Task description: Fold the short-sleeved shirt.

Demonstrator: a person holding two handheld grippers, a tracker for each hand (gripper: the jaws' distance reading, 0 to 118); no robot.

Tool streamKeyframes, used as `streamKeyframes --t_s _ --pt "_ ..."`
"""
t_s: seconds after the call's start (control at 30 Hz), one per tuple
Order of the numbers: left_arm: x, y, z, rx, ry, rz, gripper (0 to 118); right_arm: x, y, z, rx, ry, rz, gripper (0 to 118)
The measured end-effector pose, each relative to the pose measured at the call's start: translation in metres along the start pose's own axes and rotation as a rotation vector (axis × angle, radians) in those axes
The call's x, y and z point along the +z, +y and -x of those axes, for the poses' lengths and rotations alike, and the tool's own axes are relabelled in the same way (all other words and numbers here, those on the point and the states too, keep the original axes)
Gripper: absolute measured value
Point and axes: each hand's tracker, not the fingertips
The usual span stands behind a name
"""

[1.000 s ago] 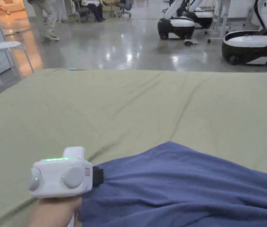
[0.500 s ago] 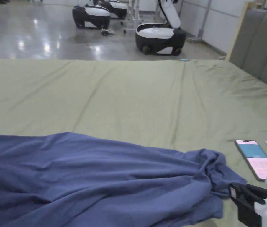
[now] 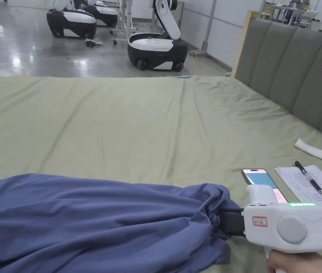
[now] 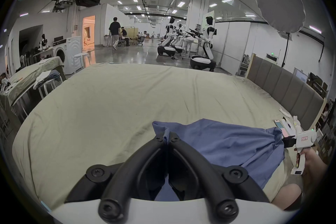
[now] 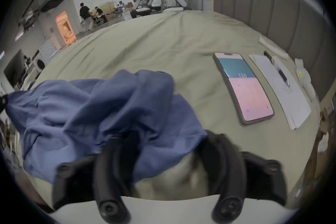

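While lying rumpled across the olive bed sheet, the soft blue shirt is being pinched by left tongs; right tongs are blurred, grip unclear.

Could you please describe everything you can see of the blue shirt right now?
The shirt is a plain blue, soft, thin-looking fabric, unfolded and heavily wrinkled, stretched low across the near edge of the green sheet. The left gripper is shut on one bunched end. The right gripper is at the opposite gathered end, which drapes over its jaws; whether it grips is unclear. Sleeves and collar cannot be made out. The phone lies just beyond, not touching.
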Motion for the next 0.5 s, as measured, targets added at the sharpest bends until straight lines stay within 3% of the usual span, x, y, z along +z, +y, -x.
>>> streamKeyframes --t_s 0.03,0.07,0.1,0.2,0.3,0.37,0.43,0.5 --pt "0.001 0.0 0.0 -0.002 -0.003 0.005 0 0.008 0.0 0.006 0.022 0.063 0.007 14" --pt "0.003 0.0 -0.001 -0.002 -0.006 0.004 0 0.009 0.001 0.009 0.001 0.136 0.006 5" --pt "0.005 0.001 -0.002 -0.002 -0.009 0.001 0 0.009 0.001 0.012 -0.041 0.166 0.033 5" --pt "0.021 0.008 0.0 0.001 -0.024 -0.022 0 0.02 0.007 0.018 0.003 0.054 0.007 5" --pt "0.052 0.022 0.01 0.002 -0.02 -0.057 0 0.064 0.021 0.01 -0.09 0.071 -0.103 5" --pt "0.085 0.042 0.016 -0.006 0.012 -0.125 0 0.107 0.036 0.004 -0.03 0.068 -0.208 5" --pt "0.111 0.057 0.023 -0.003 0.038 -0.164 0 0.143 0.047 -0.004 -0.018 0.065 -0.282 5" --pt "0.143 0.071 0.027 -0.089 0.115 -0.214 0 0.186 0.059 -0.009 -0.017 0.096 -0.332 5"
